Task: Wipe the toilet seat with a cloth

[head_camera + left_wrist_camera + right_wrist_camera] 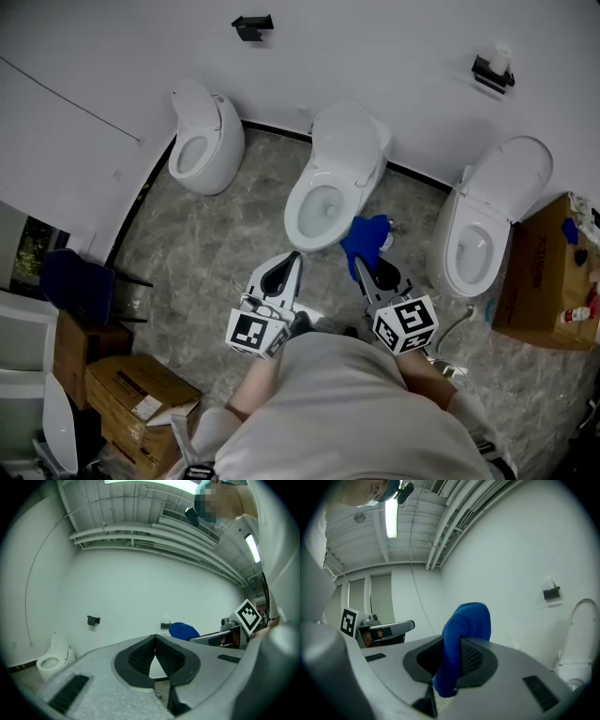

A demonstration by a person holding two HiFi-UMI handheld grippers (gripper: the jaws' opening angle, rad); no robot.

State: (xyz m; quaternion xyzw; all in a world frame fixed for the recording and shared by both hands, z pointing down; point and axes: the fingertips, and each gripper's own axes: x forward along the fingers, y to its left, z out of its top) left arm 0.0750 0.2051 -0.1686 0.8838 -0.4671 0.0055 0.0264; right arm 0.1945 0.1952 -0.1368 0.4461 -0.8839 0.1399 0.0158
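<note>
One cloth (367, 236) beside toilet seat (296, 223) edge

Place: bare washroom
Fixtures: three toilets (328, 187), 11 to 2 o'clock
Clutter: cardboard boxes (131, 398), 3 and 8 o'clock

Bright, even light; ceiling tube (391, 520) glares; gripper views fisheye, corners vignetted dark.

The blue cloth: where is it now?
In the head view, the blue cloth is clamped in the right gripper, just right of the middle white toilet.
</note>
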